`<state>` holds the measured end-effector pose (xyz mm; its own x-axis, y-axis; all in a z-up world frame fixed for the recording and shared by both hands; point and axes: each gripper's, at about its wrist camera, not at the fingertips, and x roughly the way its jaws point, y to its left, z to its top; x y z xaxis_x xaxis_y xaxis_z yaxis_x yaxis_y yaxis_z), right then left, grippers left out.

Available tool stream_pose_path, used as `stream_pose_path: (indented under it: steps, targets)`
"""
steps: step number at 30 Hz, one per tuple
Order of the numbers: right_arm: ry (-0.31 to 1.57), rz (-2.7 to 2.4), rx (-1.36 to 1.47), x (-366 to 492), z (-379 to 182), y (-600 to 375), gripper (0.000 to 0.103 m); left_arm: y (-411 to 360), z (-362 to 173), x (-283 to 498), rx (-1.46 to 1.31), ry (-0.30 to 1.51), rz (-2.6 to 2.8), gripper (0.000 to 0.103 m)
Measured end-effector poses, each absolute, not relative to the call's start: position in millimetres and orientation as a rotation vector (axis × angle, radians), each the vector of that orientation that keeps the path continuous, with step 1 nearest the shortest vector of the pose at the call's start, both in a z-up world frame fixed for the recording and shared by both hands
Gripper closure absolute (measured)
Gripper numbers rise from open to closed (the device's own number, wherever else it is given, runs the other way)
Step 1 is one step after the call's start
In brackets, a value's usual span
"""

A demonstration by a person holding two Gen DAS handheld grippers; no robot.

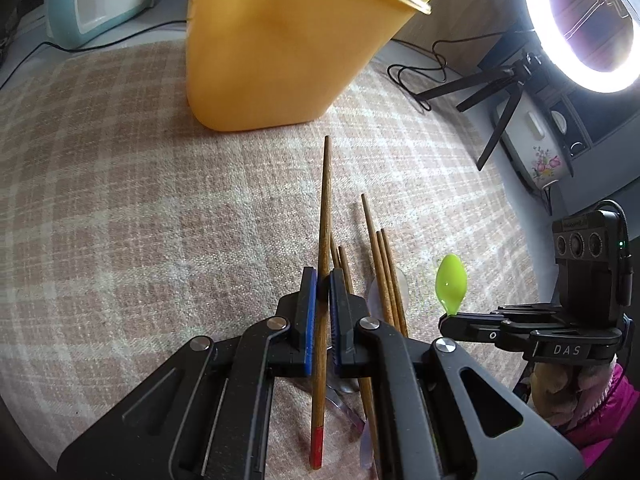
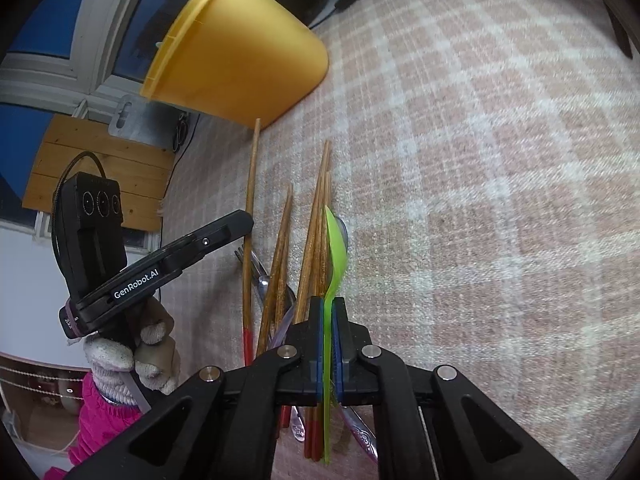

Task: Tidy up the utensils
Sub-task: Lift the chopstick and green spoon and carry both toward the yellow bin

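Left tool (image 1: pixel 323 280), clamped on a red-tipped chopstick (image 1: pixel 325 216) whose long axis points to 12 o'clock at the yellow bin (image 1: pixel 280 48), sits nearer it than the right tool (image 2: pixel 328 305), clamped on the green spoon (image 2: pixel 335 248) above the utensil pile (image 2: pixel 280 264) on the counter (image 2: pixel 480 200).

A pink-and-white plaid cloth (image 1: pixel 140 184) covers the bench and fills most of both views. In the left wrist view, a lit ring light (image 1: pixel 588 24) glares at 1 o'clock on a black tripod (image 1: pixel 500 96), with a black cable (image 1: pixel 416 72) looped on the cloth just beside its legs. At 3 o'clock stands a white appliance with a flower print (image 1: pixel 536 148). A pale blue-and-white appliance (image 1: pixel 92 0) sits at 11 o'clock. In the right wrist view, a window with a white frame (image 2: pixel 80 68) and dark blue panes shows at 10 o'clock, with a bare wooden board (image 2: pixel 96 172) below it at 9 o'clock.
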<state>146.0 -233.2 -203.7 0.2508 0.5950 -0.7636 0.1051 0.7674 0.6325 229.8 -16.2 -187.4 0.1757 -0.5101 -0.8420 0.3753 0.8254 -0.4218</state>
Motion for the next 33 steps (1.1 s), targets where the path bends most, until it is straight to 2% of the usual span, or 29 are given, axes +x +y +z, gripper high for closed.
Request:
stream_pose_path:
  steps: [8,20,33]
  targets:
    - [1.208,0.366,0.571,138,-171,-241,0.102,-6,-159,217,-0.169,1.174,-0.631,0.099]
    - [0.935,0.335,0.313,142,-82,-238,0.102,17,-91,210,-0.224,0.990,-0.603,0.099]
    - [0.738,0.333,0.209,174,-17,-229,0.102,35,-22,226,-0.225,0.803,-0.567,0.099]
